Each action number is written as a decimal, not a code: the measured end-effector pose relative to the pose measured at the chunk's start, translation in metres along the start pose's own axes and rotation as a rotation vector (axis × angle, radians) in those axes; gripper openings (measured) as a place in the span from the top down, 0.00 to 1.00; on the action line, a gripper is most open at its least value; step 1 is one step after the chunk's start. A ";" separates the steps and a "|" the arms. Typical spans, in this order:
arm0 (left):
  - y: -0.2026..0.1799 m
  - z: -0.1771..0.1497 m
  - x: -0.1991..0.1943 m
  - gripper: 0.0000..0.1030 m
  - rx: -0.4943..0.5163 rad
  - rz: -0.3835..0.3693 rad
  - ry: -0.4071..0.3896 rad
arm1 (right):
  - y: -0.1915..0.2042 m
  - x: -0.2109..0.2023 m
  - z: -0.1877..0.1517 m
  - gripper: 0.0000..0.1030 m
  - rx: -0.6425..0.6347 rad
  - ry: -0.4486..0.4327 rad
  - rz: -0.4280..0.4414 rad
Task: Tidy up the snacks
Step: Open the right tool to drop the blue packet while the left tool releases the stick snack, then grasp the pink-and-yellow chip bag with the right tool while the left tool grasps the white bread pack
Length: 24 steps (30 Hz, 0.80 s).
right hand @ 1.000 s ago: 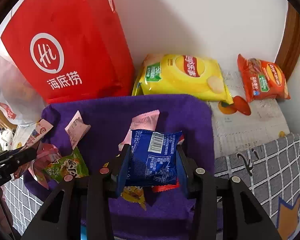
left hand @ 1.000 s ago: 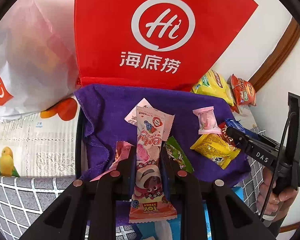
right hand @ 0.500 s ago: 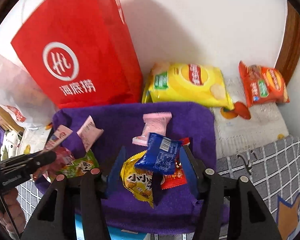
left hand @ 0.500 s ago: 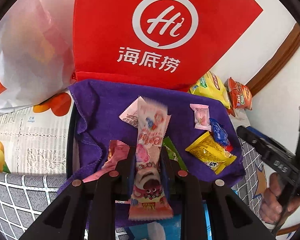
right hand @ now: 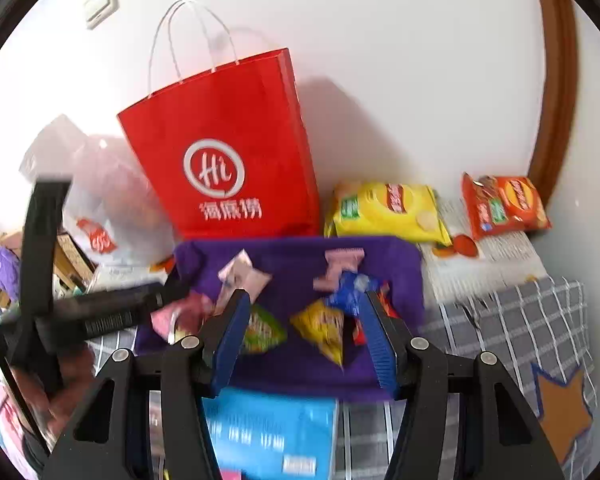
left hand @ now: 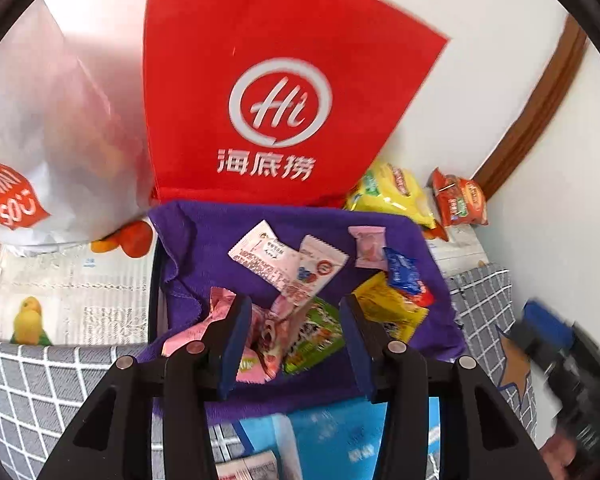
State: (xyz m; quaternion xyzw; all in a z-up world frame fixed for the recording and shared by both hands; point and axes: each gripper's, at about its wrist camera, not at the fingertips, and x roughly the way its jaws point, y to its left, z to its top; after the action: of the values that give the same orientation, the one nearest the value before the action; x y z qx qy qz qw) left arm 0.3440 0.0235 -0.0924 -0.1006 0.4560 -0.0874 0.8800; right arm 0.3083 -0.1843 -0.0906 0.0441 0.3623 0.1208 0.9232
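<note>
**Both hand-held grippers spread wide over the snack tray**

In the left wrist view, the left hand-held gripper is seen with its jaws parted and nothing clamped. A long pink wrapper lies loose on the purple cloth, its lower end between the fingers. A green packet sits just beside it, and a yellow packet with a blue packet on top lies to the right. A red paper bag stands behind the cloth.

In the right wrist view, the right hand-held gripper is likewise shown gaping and empty. The blue packet rests on the cloth above the yellow packet, near the right finger. A yellow crisp bag and an orange bag lie against the wall behind.
</note>
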 end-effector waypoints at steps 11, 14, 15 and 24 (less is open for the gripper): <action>0.009 -0.073 -0.075 0.54 0.006 0.079 0.021 | 0.016 -0.052 -0.079 0.45 -0.042 0.076 0.013; 0.019 -0.097 -0.094 0.54 -0.010 0.100 0.025 | 0.024 -0.060 -0.100 0.45 -0.047 0.091 0.019; 0.024 -0.105 -0.100 0.54 -0.020 0.107 0.023 | 0.026 -0.062 -0.107 0.44 -0.045 0.096 0.026; 0.059 -0.161 -0.114 0.52 -0.090 0.147 0.047 | 0.053 -0.054 -0.160 0.38 -0.064 0.152 0.064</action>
State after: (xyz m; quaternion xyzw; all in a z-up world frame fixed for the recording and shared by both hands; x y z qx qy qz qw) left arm 0.1507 0.0932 -0.1088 -0.1044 0.4861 -0.0042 0.8676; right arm 0.1517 -0.1479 -0.1634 0.0169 0.4257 0.1650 0.8895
